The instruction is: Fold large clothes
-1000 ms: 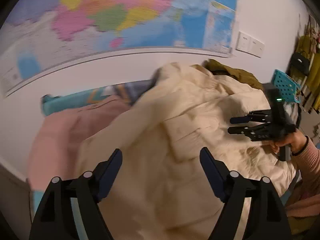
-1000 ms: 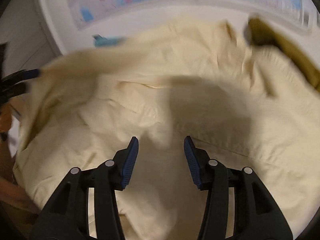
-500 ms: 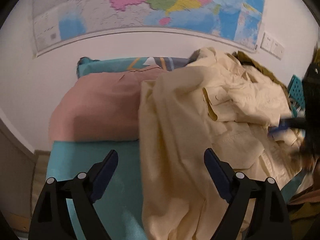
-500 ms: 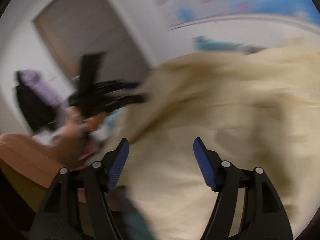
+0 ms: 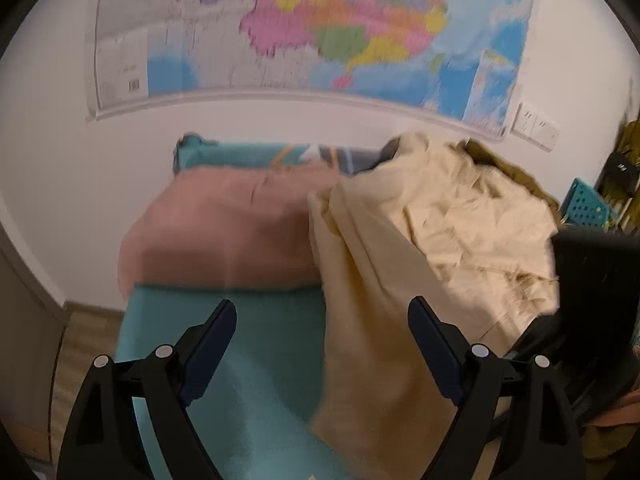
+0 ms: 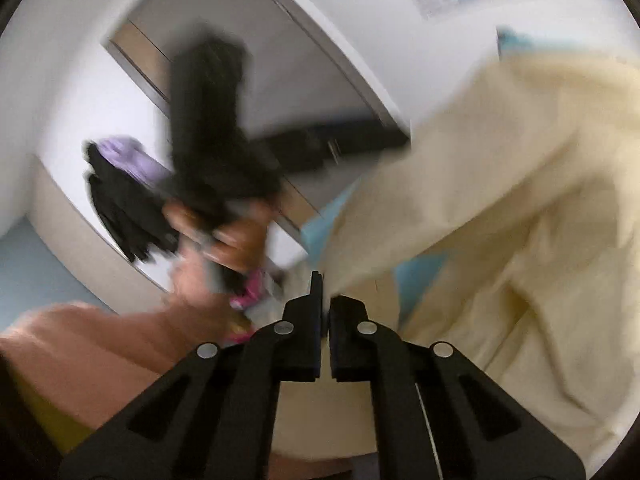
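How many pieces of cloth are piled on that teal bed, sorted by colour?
Cream: 1, the big cream garment
Pink: 1, the folded pink piece
Olive: 1, an olive piece peeking out behind the cream one
Total: 3, all on the teal bed; more may be hidden underneath.

left tool: black arms, blue pads, silver screws | right tool: black

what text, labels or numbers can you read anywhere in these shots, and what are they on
None can be read.
Wall map: place names are printed on it, but all are blurred and too small.
Barcode in the map's lower left corner: its digits are illegible.
Cream garment, pink cloth, teal basket: no lettering visible.
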`<state>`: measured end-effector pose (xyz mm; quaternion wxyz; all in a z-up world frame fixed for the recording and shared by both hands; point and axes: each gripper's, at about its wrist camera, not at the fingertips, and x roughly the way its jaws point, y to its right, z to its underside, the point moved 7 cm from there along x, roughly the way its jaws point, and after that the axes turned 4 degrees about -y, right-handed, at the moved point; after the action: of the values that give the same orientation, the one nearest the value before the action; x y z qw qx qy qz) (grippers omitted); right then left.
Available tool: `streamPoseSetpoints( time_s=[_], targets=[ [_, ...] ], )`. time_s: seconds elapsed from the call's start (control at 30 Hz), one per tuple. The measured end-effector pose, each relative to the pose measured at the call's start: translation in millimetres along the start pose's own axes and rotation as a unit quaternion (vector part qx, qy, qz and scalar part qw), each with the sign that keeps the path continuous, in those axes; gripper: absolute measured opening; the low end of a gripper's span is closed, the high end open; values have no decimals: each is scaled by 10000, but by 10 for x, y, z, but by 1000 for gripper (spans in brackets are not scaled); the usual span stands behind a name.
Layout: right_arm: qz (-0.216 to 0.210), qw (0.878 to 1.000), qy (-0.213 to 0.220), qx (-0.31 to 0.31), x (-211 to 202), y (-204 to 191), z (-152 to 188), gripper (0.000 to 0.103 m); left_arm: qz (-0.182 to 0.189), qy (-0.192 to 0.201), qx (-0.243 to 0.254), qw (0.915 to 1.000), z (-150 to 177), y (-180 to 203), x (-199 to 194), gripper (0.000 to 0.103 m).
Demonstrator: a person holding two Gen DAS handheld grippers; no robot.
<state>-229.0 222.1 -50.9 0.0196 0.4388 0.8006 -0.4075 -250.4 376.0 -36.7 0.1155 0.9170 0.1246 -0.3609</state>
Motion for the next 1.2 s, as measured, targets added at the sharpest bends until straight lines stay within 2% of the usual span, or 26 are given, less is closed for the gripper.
streamPoseSetpoints(
  time_s=[0.13, 0.2, 0.27, 0.3, 0.37, 0.43, 0.5, 0.53, 0.57, 0.6, 0.67, 0.73, 0.83, 0.9, 0.97, 1.13, 1.2],
  targets=[
    [144, 9951, 973, -73, -1000, -166, -315, 3, 291, 413, 57, 9987, -217, 57, -202, 85],
    [545, 9882, 1433, -40, -1618, -94, -382, 3, 338, 460, 142, 9983, -282, 133, -190, 85],
    [1041, 9815, 1600, 179, -1967, 87, -355, 5, 513, 403, 260, 9975, -324, 277, -76, 85],
    [1231, 9789, 1606, 286, -2101, 191, -318, 6, 571, 335, 327, 9973, -327, 346, 7, 85],
    [1935, 9680, 1465, 643, -2326, 542, -137, 9, 555, 136, 531, 9970, -328, 525, 240, 85],
    [2463, 9548, 1346, 985, -2470, 895, 50, 13, 592, -138, 681, 9958, -301, 698, 519, 85],
    [2988, 9358, 1170, 1458, -2597, 1331, 317, 15, 646, -448, 738, 9942, -269, 831, 794, 85],
    [3183, 9278, 1123, 1592, -2570, 1423, 397, 19, 601, -631, 788, 9931, -257, 905, 978, 85],
    [3415, 9162, 1102, 1785, -2603, 1569, 531, 37, 578, -710, 802, 9926, -252, 937, 1070, 85],
    [3484, 9115, 1130, 1870, -2624, 1638, 623, 52, 520, -807, 816, 9920, -264, 979, 1194, 85],
    [3335, 9130, 1364, 1915, -2662, 1646, 771, 67, 418, -874, 812, 9920, -296, 1000, 1316, 84],
    [3398, 9124, 1405, 1800, -2657, 1592, 764, 68, 473, -856, 788, 9921, -359, 1017, 1348, 84],
    [3424, 9201, 1391, 1301, -2626, 1373, 534, 68, 681, -609, 901, 9917, -443, 1068, 1240, 84],
    [3303, 9290, 1365, 965, -2546, 1202, 292, 70, 840, -534, 963, 9904, -435, 1128, 1183, 84],
    [2939, 9449, 1244, 724, -2301, 1210, -110, 70, 1043, -605, 1018, 9875, -346, 1232, 1199, 84],
    [2338, 9675, 732, 633, -1592, 1403, -875, 69, 1283, -1015, 1048, 9809, -38, 1475, 1428, 84],
    [2170, 9744, 341, 486, -1181, 1467, -1110, 69, 1349, -1033, 1074, 9796, 34, 1520, 1463, 84]
  ],
)
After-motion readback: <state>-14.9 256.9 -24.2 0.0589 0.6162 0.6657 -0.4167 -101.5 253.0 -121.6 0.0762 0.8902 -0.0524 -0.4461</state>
